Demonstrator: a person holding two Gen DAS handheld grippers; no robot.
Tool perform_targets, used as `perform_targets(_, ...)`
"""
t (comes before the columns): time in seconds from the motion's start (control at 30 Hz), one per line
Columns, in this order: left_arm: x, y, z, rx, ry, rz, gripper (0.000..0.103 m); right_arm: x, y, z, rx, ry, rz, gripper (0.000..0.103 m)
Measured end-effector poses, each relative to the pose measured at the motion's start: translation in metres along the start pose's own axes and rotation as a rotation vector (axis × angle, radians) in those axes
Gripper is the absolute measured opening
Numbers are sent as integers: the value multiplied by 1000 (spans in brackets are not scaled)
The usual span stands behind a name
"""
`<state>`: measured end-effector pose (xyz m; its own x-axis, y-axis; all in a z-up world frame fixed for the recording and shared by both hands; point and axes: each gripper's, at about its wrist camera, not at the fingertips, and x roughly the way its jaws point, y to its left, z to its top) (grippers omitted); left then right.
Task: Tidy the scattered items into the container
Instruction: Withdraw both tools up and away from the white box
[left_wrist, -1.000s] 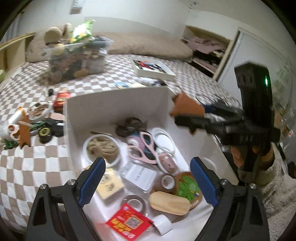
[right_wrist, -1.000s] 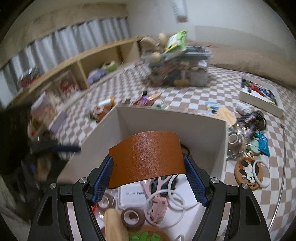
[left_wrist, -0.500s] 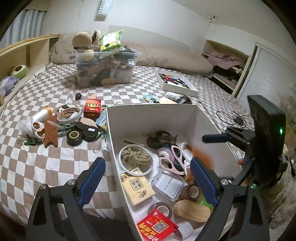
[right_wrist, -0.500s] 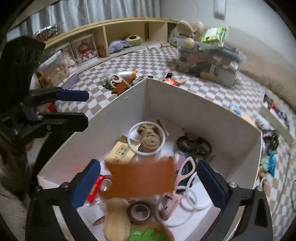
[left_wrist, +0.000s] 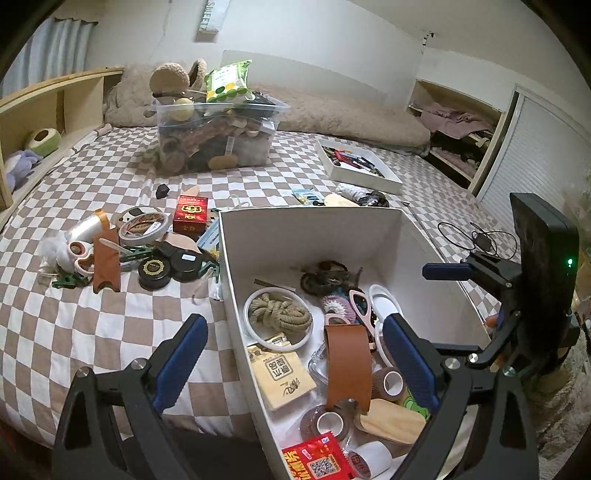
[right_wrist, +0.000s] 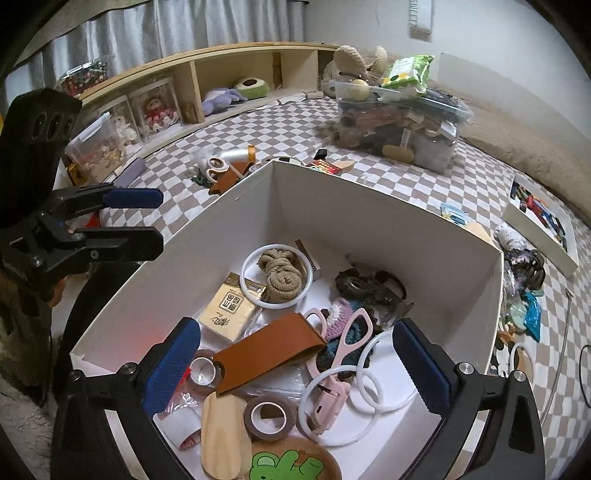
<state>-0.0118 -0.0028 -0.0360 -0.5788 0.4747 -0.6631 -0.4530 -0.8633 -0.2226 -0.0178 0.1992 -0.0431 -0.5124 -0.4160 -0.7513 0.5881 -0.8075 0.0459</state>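
Observation:
A white box (left_wrist: 310, 229) (right_wrist: 388, 206) on the checkered bed holds rope, tape rolls, pink scissors and cards. A brown leather strap (left_wrist: 347, 365) (right_wrist: 269, 350) lies flat inside it on top of the other items. My left gripper (left_wrist: 295, 358) is open and empty over the box's near left wall. My right gripper (right_wrist: 295, 365) is open and empty above the box, with the strap just below it. Scattered items lie on the bed left of the box: a red box (left_wrist: 190, 213), tape roll (left_wrist: 142, 225), a second brown strap (left_wrist: 106, 262) and black tins (left_wrist: 155, 268).
A clear bin (left_wrist: 218, 136) full of objects stands at the back. A shallow white tray (left_wrist: 356, 166) lies at the back right. More small items (right_wrist: 521, 280) lie right of the box. Wooden shelves (right_wrist: 192, 88) run along the bed's far side.
My right gripper opened and let go of the brown strap, which dropped into the box. My left gripper drew back to the left.

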Motion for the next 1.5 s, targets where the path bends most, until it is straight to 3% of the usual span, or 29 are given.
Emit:
perform_targets(0.47, -5, -10, 4, 18, -20, 21, 97, -16, -6, -6, 46, -53, -22, 103)
perform_targets(0.57, -5, -12, 4, 21, -20, 28, 97, -21, -6, -7, 46, -73, -44, 103)
perform_targets(0.63, -6, -13, 4, 20, -21, 36, 103, -23, -6, -8, 48, -79, -57, 103)
perform_targets(1.5, -10, -14, 15, 29, -72, 90, 103, -66, -63, -18, 246, -230, -221, 103)
